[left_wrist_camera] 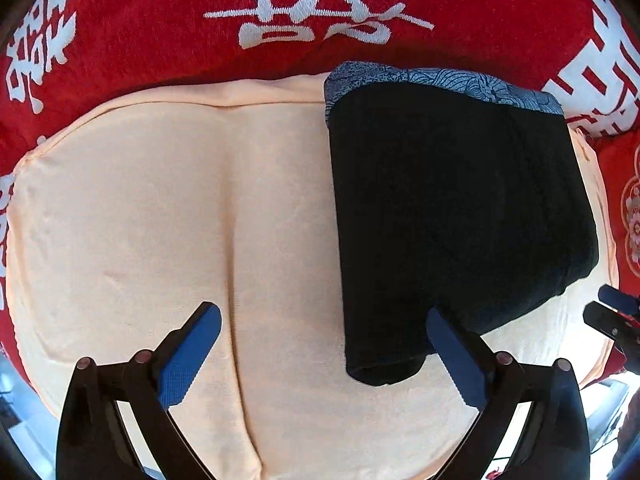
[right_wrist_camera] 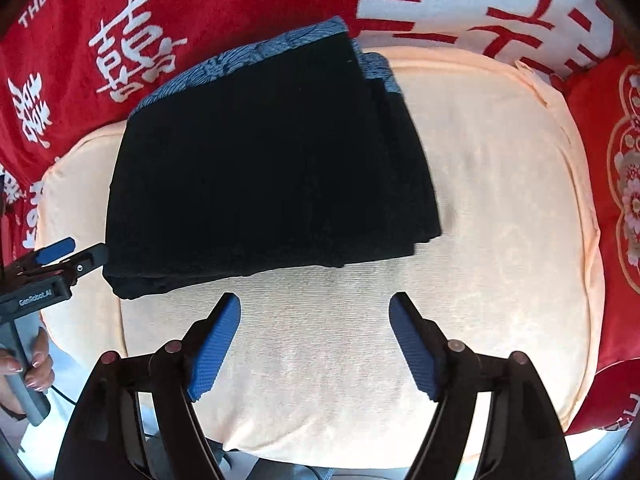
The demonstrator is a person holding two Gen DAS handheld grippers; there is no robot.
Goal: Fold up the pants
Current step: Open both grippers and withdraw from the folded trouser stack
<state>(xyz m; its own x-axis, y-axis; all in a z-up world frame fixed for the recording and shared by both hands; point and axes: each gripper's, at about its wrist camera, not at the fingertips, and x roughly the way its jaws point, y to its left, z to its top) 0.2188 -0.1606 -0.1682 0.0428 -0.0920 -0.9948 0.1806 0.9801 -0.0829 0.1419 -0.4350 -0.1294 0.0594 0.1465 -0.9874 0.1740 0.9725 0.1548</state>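
The black pants (left_wrist_camera: 452, 216) lie folded into a compact stack on a peach cushion (left_wrist_camera: 140, 208), with the blue patterned waistband (left_wrist_camera: 440, 78) at the far edge. My left gripper (left_wrist_camera: 322, 314) stands wide open over the cushion. Its right finger (left_wrist_camera: 452, 352) overlaps the stack's near corner and its pads press on nothing. In the right wrist view the pants (right_wrist_camera: 272, 168) sit at centre left. My right gripper (right_wrist_camera: 315, 300) is open just in front of their near edge, over bare cushion (right_wrist_camera: 480, 200). The left gripper (right_wrist_camera: 90, 247) shows beside the stack's left corner, held by a hand (right_wrist_camera: 28, 364).
A red blanket with white characters (left_wrist_camera: 160, 32) lies behind and around the cushion. A red cushion with a floral pattern (right_wrist_camera: 624, 184) sits at the right. Bare peach cushion stretches to the left and right of the stack.
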